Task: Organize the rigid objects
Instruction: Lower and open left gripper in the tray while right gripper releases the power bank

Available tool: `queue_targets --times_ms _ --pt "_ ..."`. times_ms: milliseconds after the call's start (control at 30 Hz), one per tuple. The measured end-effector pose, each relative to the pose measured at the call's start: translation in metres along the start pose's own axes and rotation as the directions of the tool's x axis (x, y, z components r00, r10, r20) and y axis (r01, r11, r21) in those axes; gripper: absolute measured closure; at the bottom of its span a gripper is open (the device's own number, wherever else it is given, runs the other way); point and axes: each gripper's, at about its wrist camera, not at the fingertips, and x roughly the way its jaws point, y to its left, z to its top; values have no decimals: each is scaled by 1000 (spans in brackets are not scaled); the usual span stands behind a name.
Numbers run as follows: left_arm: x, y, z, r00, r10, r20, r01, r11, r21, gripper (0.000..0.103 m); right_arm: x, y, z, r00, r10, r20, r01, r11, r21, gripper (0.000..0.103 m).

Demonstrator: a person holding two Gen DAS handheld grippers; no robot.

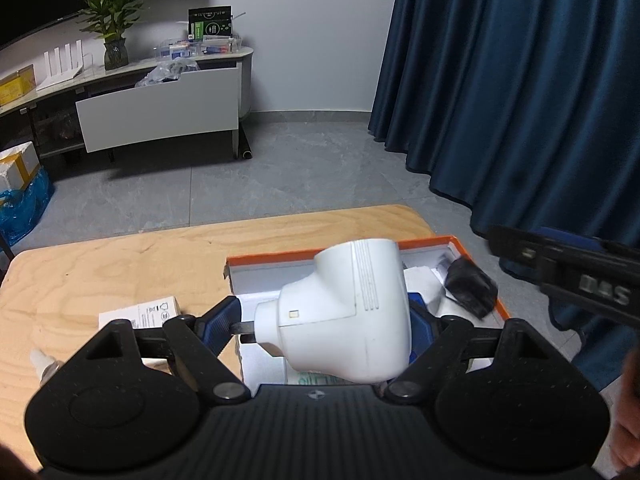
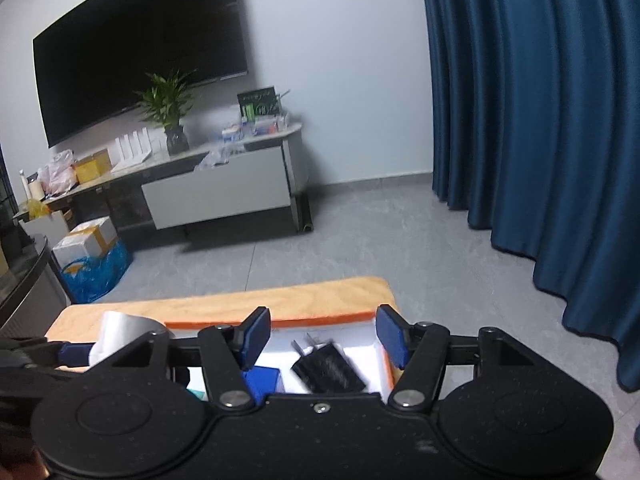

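My left gripper [image 1: 324, 320] is shut on a large white plug adapter [image 1: 344, 312] and holds it above the orange-rimmed white box [image 1: 280, 258] on the wooden table [image 1: 120, 264]. A black charger [image 1: 470, 288] lies in the box's right part; it also shows in the right wrist view [image 2: 328, 368], below my right gripper [image 2: 320, 338], which is open and empty over the box [image 2: 320, 318]. The white adapter [image 2: 120, 332] and left gripper appear at the left of that view. A blue item [image 2: 260, 380] lies in the box.
A small white carton [image 1: 140, 314] and a white tube [image 1: 44, 362] lie on the table left of the box. The right gripper's body [image 1: 568, 276] is at the right. Blue curtain [image 1: 520, 80] hangs at the right; a TV cabinet [image 1: 160, 108] stands across the grey floor.
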Motion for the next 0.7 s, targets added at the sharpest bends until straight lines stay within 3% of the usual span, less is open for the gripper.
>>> queue_targets --times_ms 200,333,367,700 --pt "23 7 6 999 -7 -47 5 1000 -31 18 -21 -11 -7 999 -4 32 4 1000 16 32" --pt "34 9 11 995 -65 -76 61 996 -61 16 -27 -13 -7 999 1 42 -2 1000 30 32" --pt "34 8 12 995 -73 -75 68 996 -63 12 -28 -12 -7 999 3 44 -5 1000 29 32" --pt "3 26 8 999 -12 -36 9 995 -101 10 -40 12 -4 997 45 57 -45 999 3 32"
